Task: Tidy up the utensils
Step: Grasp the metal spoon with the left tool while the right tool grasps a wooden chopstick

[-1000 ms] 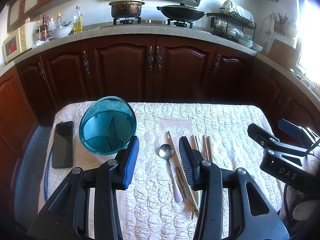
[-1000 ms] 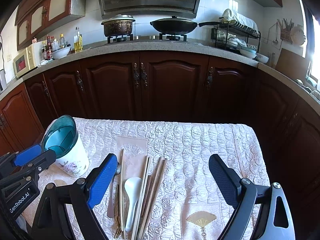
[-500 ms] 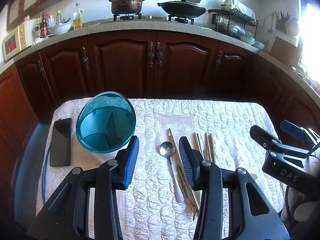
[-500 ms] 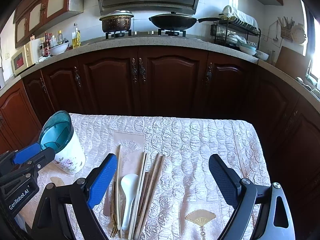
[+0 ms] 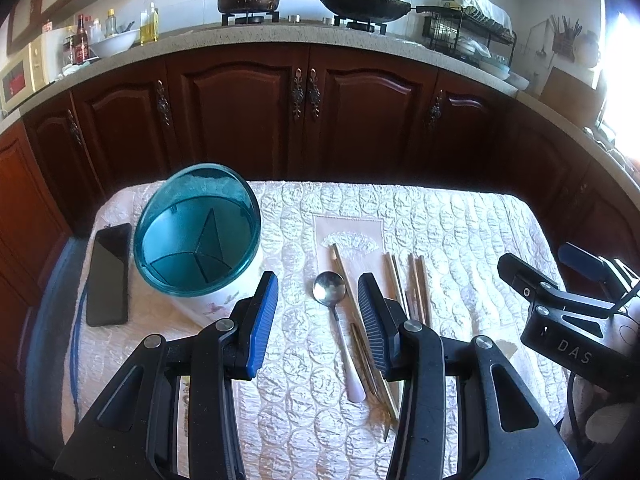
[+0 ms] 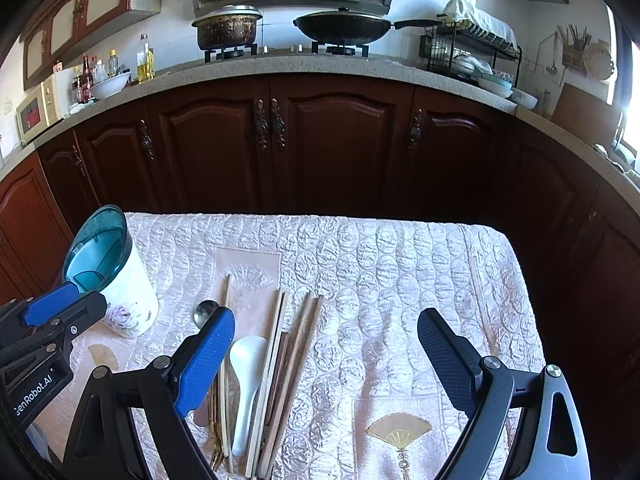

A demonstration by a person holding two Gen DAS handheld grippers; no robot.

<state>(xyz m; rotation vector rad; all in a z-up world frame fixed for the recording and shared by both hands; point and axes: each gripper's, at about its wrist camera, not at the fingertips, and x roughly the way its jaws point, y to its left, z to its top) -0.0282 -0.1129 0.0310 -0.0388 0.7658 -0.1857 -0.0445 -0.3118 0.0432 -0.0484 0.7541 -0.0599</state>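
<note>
Home kitchen — gas stove with pot, wok; wooden cabinets, dish rack.

We see a pale pink quilted tablecloth with a raised scale-like pattern and a gold fan motif stitched on it. On it stands a white utensil holder with a faint purple flower print and a translucent teal insert. Beside it lies a black phone. A silver metal spoon, a white spoon and tan and brown wooden chopsticks lie together. Both grippers, the left gripper and the right gripper, are black with blue finger pads. Behind, the cabinets are dark reddish brown, under a speckled grey countertop.
</note>
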